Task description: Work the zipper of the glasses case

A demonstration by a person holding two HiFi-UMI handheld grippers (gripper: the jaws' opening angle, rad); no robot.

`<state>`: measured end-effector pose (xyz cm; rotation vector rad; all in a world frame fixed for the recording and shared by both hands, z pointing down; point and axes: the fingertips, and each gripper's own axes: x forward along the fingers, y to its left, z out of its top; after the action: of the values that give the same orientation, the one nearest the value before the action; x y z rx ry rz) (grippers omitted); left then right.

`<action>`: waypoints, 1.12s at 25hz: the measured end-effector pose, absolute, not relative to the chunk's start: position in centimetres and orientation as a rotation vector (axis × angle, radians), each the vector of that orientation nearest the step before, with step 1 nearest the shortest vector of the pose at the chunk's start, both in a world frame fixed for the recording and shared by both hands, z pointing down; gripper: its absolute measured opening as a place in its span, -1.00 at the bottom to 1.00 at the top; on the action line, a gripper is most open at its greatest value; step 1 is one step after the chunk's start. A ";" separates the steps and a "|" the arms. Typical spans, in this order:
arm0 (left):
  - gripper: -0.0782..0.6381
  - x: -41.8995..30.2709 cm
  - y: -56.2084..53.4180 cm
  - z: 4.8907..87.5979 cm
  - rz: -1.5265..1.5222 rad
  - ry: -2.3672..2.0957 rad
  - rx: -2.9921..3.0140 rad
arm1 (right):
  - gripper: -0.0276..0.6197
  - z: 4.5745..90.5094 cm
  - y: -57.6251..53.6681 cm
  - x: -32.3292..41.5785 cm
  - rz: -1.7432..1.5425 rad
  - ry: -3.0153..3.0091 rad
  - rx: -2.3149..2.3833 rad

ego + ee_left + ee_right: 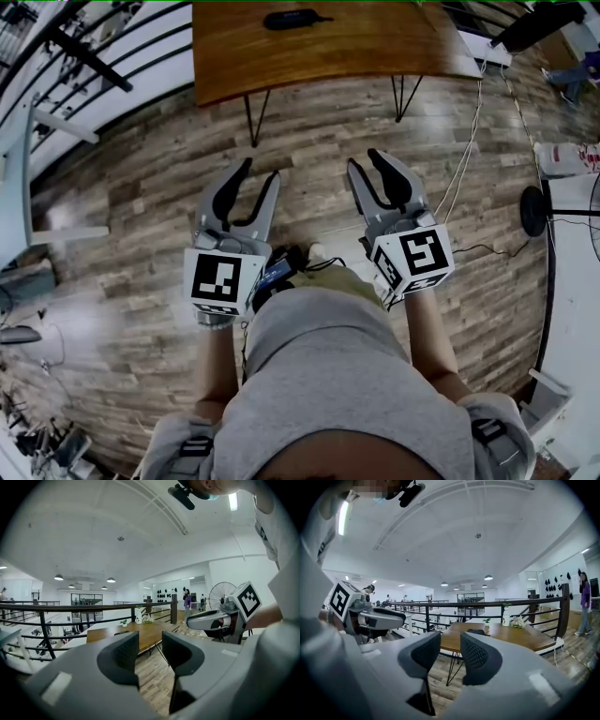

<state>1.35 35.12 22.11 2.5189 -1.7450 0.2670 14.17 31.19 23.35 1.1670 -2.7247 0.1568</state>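
A dark, oblong glasses case (291,19) lies on the wooden table (375,47) at the far side of the head view; it also appears as a small dark shape (476,631) on the tabletop in the right gripper view. Both grippers hover over the wooden floor, well short of the table. My left gripper (260,171) is open, with only floor and table seen through the gap between its jaws (150,644). My right gripper (364,159) is open too, and nothing sits between its textured pads (478,656).
The table stands on thin black hairpin legs (255,117). A black railing (487,604) runs behind it. Cables (469,141) trail over the floor at right, near a fan base (534,211). A white vase with flowers (506,619) is on the table. A person (583,604) stands far right.
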 end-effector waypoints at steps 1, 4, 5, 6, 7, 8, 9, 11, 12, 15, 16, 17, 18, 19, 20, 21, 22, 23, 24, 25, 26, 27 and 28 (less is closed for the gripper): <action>-0.36 1.4 35.1 22.2 0.267 -1.750 2.513 | -0.52 23.4 31.1 14.3 0.157 -2.725 1.164; -0.37 1.6 34.8 22.2 0.275 -1.765 2.495 | -0.52 23.6 30.6 14.8 0.163 -2.725 1.156; -0.38 1.8 34.7 22.2 0.280 -1.765 2.486 | -0.52 23.7 30.5 15.1 0.169 -2.726 1.154; -0.38 2.0 34.7 22.3 0.288 -1.765 2.477 | -0.52 23.8 30.3 15.4 0.176 -2.727 1.153; -0.38 2.2 34.6 22.4 0.297 -1.767 2.470 | -0.52 23.9 30.1 15.7 0.182 -2.728 1.151; -0.38 2.3 34.5 22.4 0.307 -1.774 2.464 | -0.52 23.9 30.0 16.0 0.186 -2.730 1.148; -0.38 2.4 34.5 22.5 0.312 -1.786 2.458 | -0.52 24.0 29.8 16.2 0.191 -2.733 1.143; -0.38 2.5 34.2 22.4 0.311 -1.816 2.444 | -0.52 24.4 29.7 16.8 0.205 -2.740 1.127; -0.38 2.6 34.1 22.4 0.317 -1.826 2.436 | -0.52 24.5 29.5 17.1 0.210 -2.744 1.119; -0.38 2.9 33.2 22.1 0.330 -1.849 2.433 | -0.52 24.5 28.7 17.7 0.205 -2.754 1.113; -0.38 3.0 32.9 22.1 0.318 -1.858 2.439 | -0.52 24.5 28.5 18.0 0.201 -2.756 1.119; -0.38 3.2 32.8 22.1 0.311 -1.863 2.443 | -0.52 24.5 28.3 18.3 0.200 -2.755 1.125; -0.38 3.5 32.7 22.1 0.312 -1.863 2.444 | -0.52 24.6 28.2 18.6 0.202 -2.754 1.132; -0.38 3.7 32.5 22.2 0.318 -1.859 2.444 | -0.52 24.7 28.1 18.9 0.205 -2.752 1.138; -0.38 4.0 32.3 22.1 0.323 -1.854 2.448 | -0.52 24.7 27.9 19.2 0.205 -2.752 1.145; -0.38 4.3 32.0 22.0 0.322 -1.851 2.456 | -0.52 24.7 27.8 19.4 0.201 -2.753 1.150; -0.38 4.4 31.7 21.9 0.316 -1.850 2.465 | -0.52 24.7 27.6 19.5 0.194 -2.753 1.155; -0.38 4.5 31.5 22.0 0.311 -1.847 2.474 | -0.52 24.7 27.4 19.5 0.188 -2.752 1.159; -0.38 4.6 31.2 22.1 0.311 -1.840 2.478 | -0.52 24.7 27.3 19.5 0.185 -2.750 1.163; -0.38 4.6 30.9 22.3 0.319 -1.831 2.477 | -0.52 24.8 27.0 19.6 0.185 -2.746 1.168; -0.38 4.7 30.5 22.5 0.330 -1.820 2.475 | -0.52 25.0 26.7 19.6 0.187 -2.742 1.173; -0.38 4.7 30.1 22.6 0.341 -1.812 2.474 | -0.52 25.1 26.3 19.6 0.188 -2.737 1.178; -0.38 4.6 29.5 22.6 0.344 -1.807 2.478 | -0.52 25.2 25.9 19.6 0.189 -2.733 1.183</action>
<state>4.59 29.53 22.59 2.4776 -1.8067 0.3435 19.57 25.86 25.23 1.1834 -2.7333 0.1895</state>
